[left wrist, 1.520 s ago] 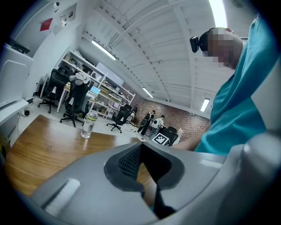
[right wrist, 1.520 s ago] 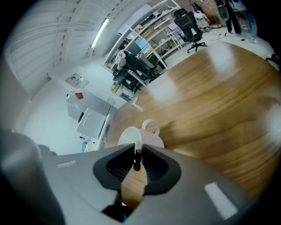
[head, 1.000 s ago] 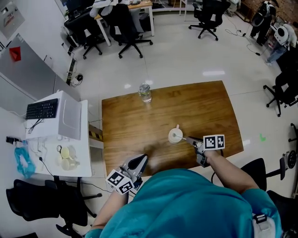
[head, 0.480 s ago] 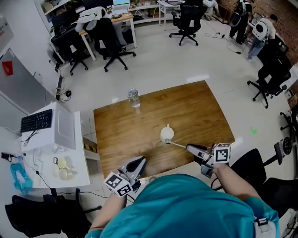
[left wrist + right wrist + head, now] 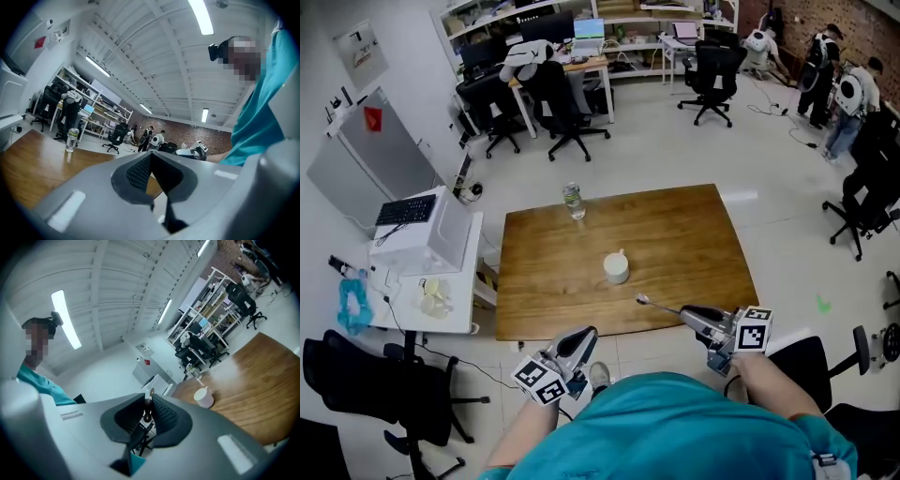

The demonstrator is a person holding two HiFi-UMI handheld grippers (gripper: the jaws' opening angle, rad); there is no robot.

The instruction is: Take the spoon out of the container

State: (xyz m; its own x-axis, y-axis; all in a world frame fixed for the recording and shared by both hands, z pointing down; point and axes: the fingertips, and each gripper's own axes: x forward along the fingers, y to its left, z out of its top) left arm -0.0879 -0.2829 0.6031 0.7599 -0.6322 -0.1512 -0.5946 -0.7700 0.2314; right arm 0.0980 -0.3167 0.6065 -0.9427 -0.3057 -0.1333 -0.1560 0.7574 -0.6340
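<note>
A white cup [image 5: 617, 267] stands near the middle of the wooden table [image 5: 694, 234]. My right gripper [image 5: 686, 313] hovers at the table's near edge, to the right of the cup and well clear of it. It is shut on the handle of a metal spoon [image 5: 660, 306], whose bowl points left over the table. In the right gripper view the spoon [image 5: 148, 405] stands pinched between the pads, with the cup [image 5: 203, 397] beyond. My left gripper [image 5: 585, 335] is shut and empty just off the near edge; its pads [image 5: 140, 172] meet.
A clear water bottle [image 5: 573, 201] stands at the table's far edge. A white side cabinet [image 5: 431, 272] with a keyboard sits to the left. Office chairs [image 5: 562, 103] and desks fill the floor behind. A black chair [image 5: 370, 394] stands at near left.
My right gripper has drawn the spoon out of the cup and back toward the table's near edge. The left gripper has stayed where it was. The head view has tilted up.
</note>
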